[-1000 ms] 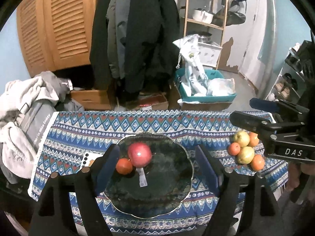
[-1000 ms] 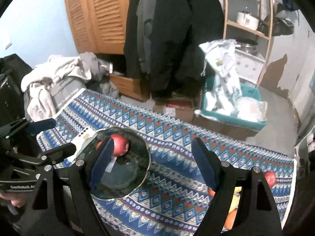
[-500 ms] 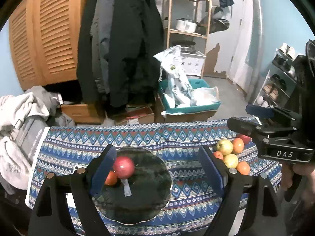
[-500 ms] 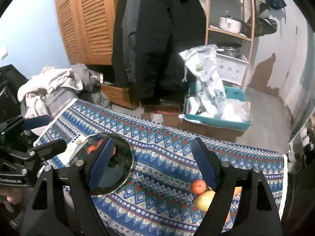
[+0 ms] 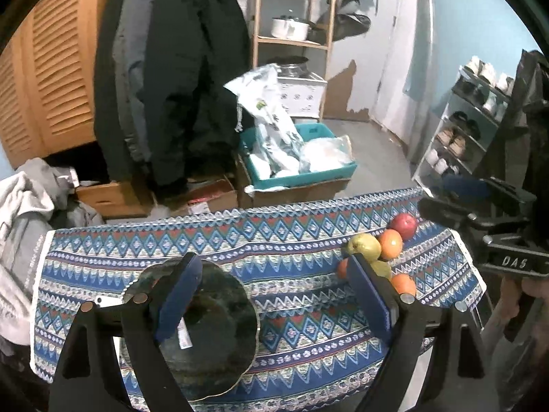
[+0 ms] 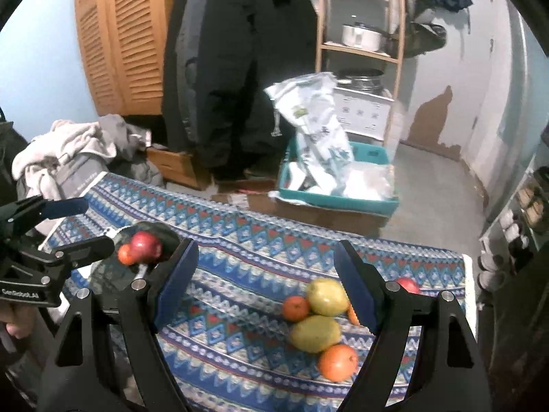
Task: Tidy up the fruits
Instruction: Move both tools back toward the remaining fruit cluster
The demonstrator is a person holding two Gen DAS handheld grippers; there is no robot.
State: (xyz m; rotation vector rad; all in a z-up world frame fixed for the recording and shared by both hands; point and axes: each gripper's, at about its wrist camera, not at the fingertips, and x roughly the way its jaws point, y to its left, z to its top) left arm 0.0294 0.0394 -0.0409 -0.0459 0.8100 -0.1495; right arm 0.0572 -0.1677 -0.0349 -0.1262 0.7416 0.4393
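Observation:
A dark glass plate (image 5: 219, 329) lies on the patterned tablecloth at the left. It holds a red apple (image 6: 145, 243) and a small orange (image 6: 124, 254); in the left wrist view my left finger hides both. My left gripper (image 5: 274, 295) is open above the cloth just right of the plate, with nothing between its fingers. The loose pile sits near the table's right end: a yellow-green fruit (image 6: 326, 297), a second yellow one (image 6: 315, 333), oranges (image 6: 338, 362) and a red apple (image 6: 406, 285). My right gripper (image 6: 266, 288) hangs open above the cloth, the pile by its right finger.
The tablecloth (image 5: 291, 240) ends close behind the fruit and at the right edge. Beyond the table are hanging coats (image 5: 171, 86), a teal bin of bags (image 5: 295, 168), a wooden shelf (image 5: 291, 34) and a shoe rack (image 5: 463, 130). Clothes (image 6: 68, 151) are heaped at the left.
Both grippers have shifted right along the table. The fruit pile has come under the right gripper. The left jaws stand a little wider, and the plate now lies by the left finger.

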